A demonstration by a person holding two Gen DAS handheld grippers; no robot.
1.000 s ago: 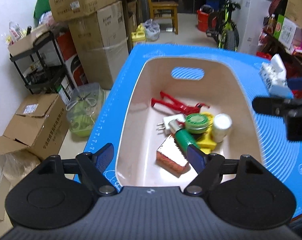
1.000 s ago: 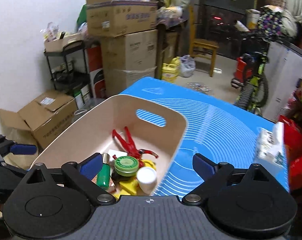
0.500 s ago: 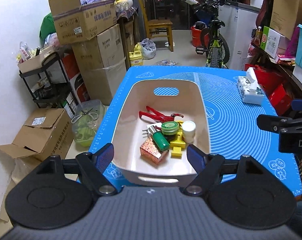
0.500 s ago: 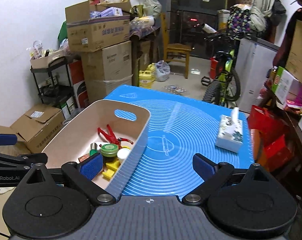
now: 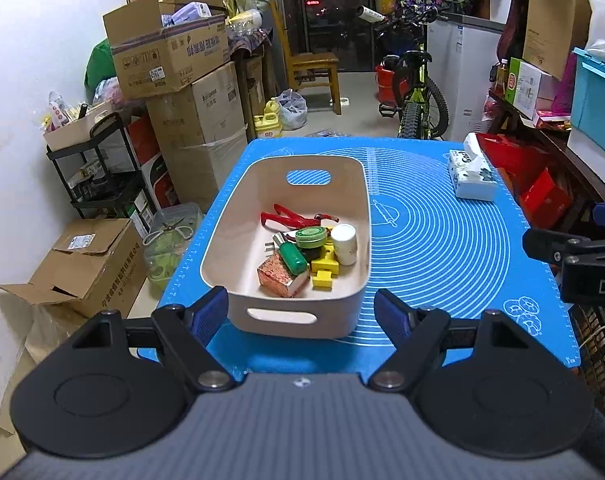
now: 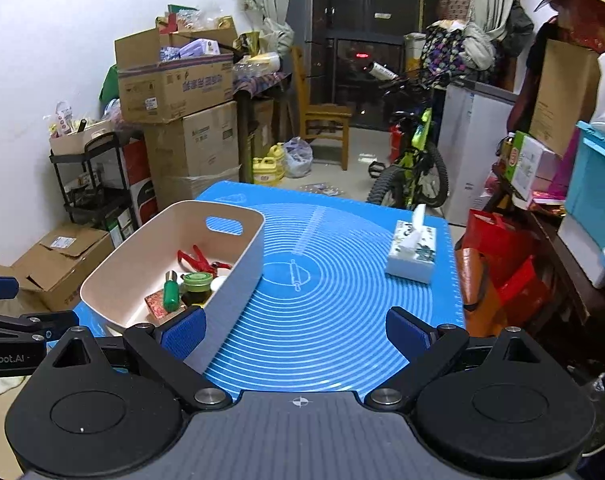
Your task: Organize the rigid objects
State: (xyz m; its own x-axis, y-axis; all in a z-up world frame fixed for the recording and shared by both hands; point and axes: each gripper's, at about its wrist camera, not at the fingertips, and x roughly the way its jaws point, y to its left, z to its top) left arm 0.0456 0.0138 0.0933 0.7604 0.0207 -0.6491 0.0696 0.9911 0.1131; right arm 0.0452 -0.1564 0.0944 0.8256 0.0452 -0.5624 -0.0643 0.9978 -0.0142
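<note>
Sitting beyond left claw (image 5: 301,317): bin (image 5: 238,216).

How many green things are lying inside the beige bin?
2: a green round lid near the middle, and a green-handled tool just in front of it, leaning on the red box. Others may be hidden underneath.

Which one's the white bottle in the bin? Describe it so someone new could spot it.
On the blue mat sits a beige bin with handle cutouts; its contents are piled toward the near right corner. The white bottle stands upright at the right edge of that pile, beside the green round lid and above the yellow block. It is the only plain white piece there.
</note>
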